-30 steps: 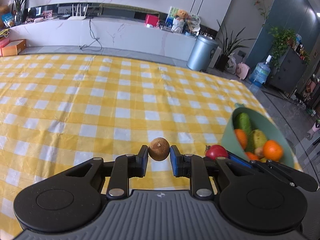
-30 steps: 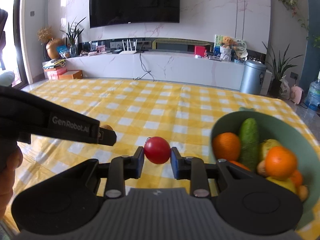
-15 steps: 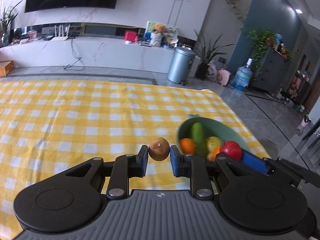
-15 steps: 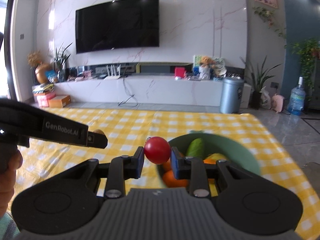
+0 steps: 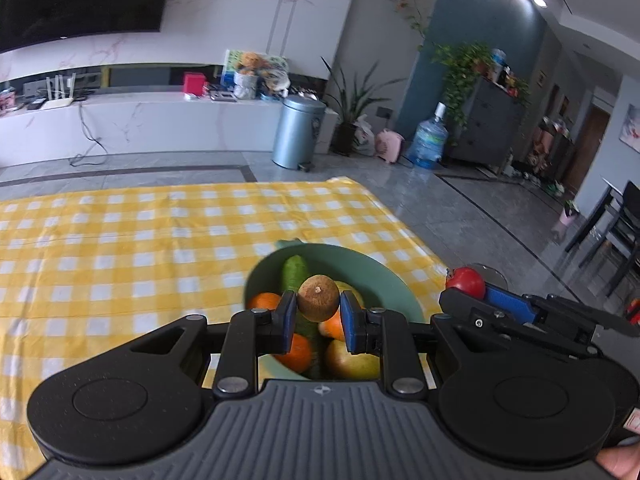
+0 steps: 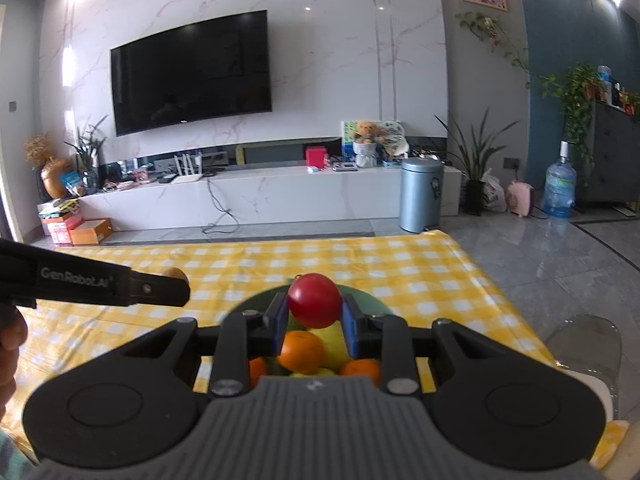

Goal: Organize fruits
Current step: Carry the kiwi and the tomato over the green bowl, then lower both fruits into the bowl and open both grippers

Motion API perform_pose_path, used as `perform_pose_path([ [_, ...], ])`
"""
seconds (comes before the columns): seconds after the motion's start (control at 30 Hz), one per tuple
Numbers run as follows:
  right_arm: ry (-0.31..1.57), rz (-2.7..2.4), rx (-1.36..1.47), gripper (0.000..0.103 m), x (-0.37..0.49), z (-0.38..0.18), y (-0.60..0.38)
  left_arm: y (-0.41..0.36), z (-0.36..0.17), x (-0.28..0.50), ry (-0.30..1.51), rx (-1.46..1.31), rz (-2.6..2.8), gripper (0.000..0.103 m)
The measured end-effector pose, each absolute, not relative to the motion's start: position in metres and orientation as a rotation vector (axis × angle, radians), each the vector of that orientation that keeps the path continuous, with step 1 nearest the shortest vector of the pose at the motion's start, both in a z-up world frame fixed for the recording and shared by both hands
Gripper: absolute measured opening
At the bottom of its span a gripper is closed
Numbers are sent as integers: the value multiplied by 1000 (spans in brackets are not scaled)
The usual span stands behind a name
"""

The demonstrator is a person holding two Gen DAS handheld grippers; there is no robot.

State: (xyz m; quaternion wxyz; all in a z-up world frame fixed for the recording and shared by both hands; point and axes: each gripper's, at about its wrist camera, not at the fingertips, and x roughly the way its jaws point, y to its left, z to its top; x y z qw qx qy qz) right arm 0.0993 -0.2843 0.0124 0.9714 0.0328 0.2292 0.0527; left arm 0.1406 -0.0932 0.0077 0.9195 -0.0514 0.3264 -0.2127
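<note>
Since the earlier frames we see both grippers carried from beside the pale green round bowl point(image 5: 394, 280) to above it. Our left gripper point(image 5: 318, 314) is clamped on a small rough brown round fruit point(image 5: 318, 297). Our right gripper point(image 6: 314, 322) pinches a smooth glossy red round fruit point(image 6: 314, 300). Below lie waxy oranges point(image 6: 301, 351), a dull green cucumber point(image 5: 295, 273) and yellow fruit point(image 6: 334, 342). The bowl sits near the edge of the yellow-and-white checked cloth point(image 5: 120, 264).

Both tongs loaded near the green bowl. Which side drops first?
Left, probably. Its tongs hold the brown fruit right above the green bowl; the right tongs hold the red tomato nearer the rim.
</note>
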Motion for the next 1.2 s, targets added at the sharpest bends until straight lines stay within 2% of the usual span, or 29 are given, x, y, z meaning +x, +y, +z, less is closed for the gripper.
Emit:
perform_pose_path([
  [0.53,651,129,149,25,153,-26,-307,-129,-46,173,821,47,-489,26],
  [0.87,784,127,193,25,194,-52,-305,-144,-60,177,870,156,-529,26],
  [1.2,837,122,164,25,203,-61,-297,-148,-65,185,910,169,-534,27],
])
